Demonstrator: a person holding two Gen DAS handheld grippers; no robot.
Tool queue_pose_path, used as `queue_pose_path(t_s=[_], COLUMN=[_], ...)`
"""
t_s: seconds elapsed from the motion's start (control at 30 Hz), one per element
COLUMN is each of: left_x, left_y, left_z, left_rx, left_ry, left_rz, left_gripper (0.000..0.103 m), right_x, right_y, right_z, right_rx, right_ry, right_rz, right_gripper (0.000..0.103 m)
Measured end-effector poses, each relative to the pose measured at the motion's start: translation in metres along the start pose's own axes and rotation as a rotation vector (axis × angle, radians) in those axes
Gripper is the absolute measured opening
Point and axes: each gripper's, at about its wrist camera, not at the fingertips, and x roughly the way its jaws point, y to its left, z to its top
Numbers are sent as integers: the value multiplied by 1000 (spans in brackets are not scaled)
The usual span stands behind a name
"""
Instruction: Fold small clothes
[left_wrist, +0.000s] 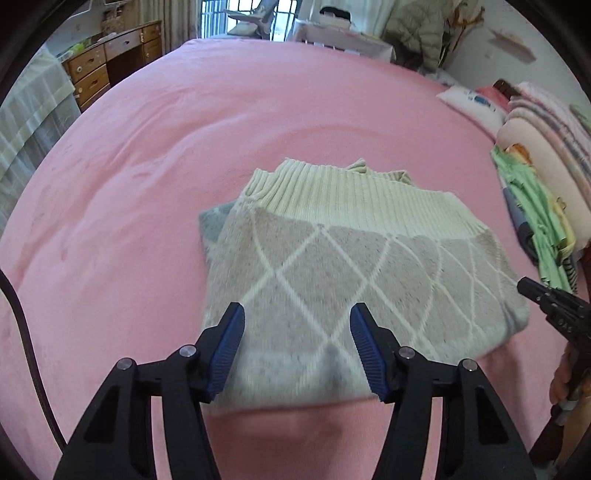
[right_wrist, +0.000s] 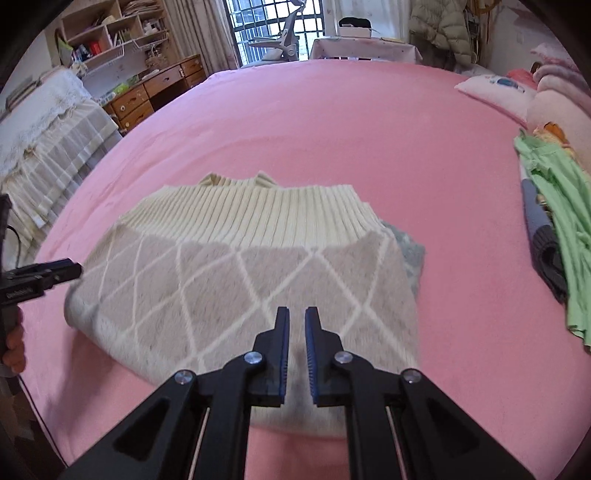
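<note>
The left tongs (left_wrist: 297, 325) stand wide apart and empty, poised over the near edge of the folded sweater (left_wrist: 347, 273). The right tongs (right_wrist: 297, 328) are drawn narrow, with only a slim gap between the blue pads (right_wrist: 283, 354), and nothing is caught in it; they hang above the sweater's near hem toward its right side.

The sweater lies on the pink bed (left_wrist: 147, 184) as a compact rectangle, its cream ribbed band (right_wrist: 255, 210) at 12 o'clock and the diamond-patterned body toward 6 o'clock. In the right wrist view a grey-blue layer peeks out from under the fold at about 3 o'clock. The fold looks essentially done, though whether another halving is intended cannot be told.

Beyond it, at 3 o'clock near the bed's edge, sits a heap of other clothes with a green garment (right_wrist: 554, 206) on top, and pillows (right_wrist: 495, 92) lie at 1 o'clock.

The risk from here is the soft, fuzzy knit: a pinch at the near edge may take only the top layer, so a lift would peel the stack open. The protruding under-layer could also slide further out if the bundle is dragged across the plush sheet. Narrow tongs may snag loops.
</note>
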Motion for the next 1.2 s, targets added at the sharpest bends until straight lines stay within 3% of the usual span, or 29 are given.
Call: queue_pose_path(t_s=[0.1, 0.27, 0.37, 0.5, 0.6, 0.7, 0.73, 0.9, 1.2], left_x=[-17, -14, -10, -4, 12, 39, 44, 48, 41], left_y=[8, 16, 10, -8, -18, -16, -14, 3, 12], left_z=[-26, -48, -50, -46, -42, -43, -44, -46, -47], left_rx=[-23, -104, -101, -64, -7, 29, 40, 18, -5], left_ry=[-69, -67, -74, -87, -68, -2, 12, 24, 33], left_rz=[9, -33, -33, -29, 20, 108, 120, 73, 52], left_gripper=[58, 58, 57, 57, 57, 45, 42, 38, 35], right_x=[-14, -9, -4, 5, 13, 23, 25, 27, 6], right_y=[0, 0, 1, 6, 1, -13, -20, -52, -84], right_z=[-17, -33, -35, -41, -46, -50, -52, -62, -76], right_rx=[32, 51, 70, 65, 74, 92, 102, 130, 161], right_ry=[-31, -1, 16, 30, 45, 60, 62, 62, 58], right_rz=[54, 87, 114, 107, 85, 44, 31, 37, -36], right_gripper=[8, 8, 8, 8, 8, 8, 3, 0, 0])
